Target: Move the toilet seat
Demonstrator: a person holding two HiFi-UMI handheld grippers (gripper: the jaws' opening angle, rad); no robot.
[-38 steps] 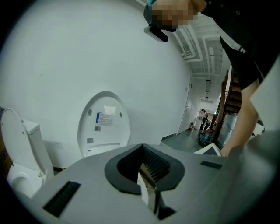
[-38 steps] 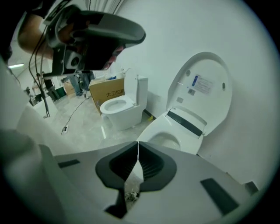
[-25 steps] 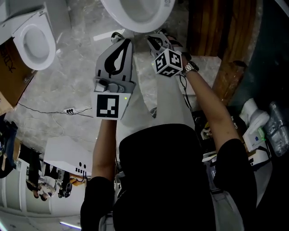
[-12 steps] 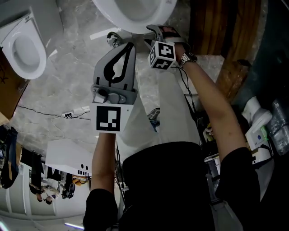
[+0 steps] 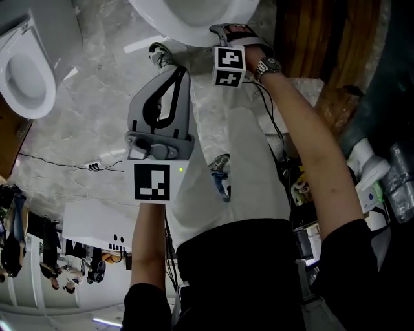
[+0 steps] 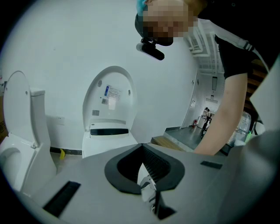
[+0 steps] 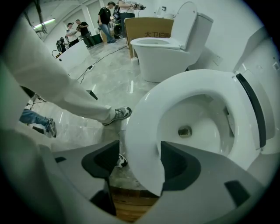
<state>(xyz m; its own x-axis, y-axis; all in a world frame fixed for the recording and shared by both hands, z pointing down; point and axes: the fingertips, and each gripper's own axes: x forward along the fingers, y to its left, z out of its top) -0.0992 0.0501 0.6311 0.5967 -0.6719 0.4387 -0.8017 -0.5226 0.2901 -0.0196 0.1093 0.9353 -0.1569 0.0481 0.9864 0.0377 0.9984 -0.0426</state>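
The white toilet seat [image 7: 146,127] lies as a ring over the bowl, with the lid [image 7: 262,87] raised behind it. My right gripper [image 7: 139,168] straddles the seat's front rim and its jaws are opening. The right pad [image 7: 180,168] is close to the rim's inner edge and the left pad [image 7: 94,162] stands apart from it. In the head view this gripper [image 5: 226,32] is at the toilet's [image 5: 187,16] front edge. My left gripper [image 5: 173,71] hangs shut in the air short of the bowl, with nothing in it [image 6: 146,177].
A second toilet [image 5: 26,71] stands to the left beside a cardboard box [image 7: 148,26]. A cable [image 5: 65,165] runs over the marble floor. Wooden panels [image 5: 317,39] and bottles [image 5: 398,187] are at the right. People [image 7: 78,28] stand far off. Another toilet with raised lid [image 6: 109,118] faces the left gripper.
The right gripper has reached further forward to the toilet's front rim. The left gripper has stayed shut in much the same place.
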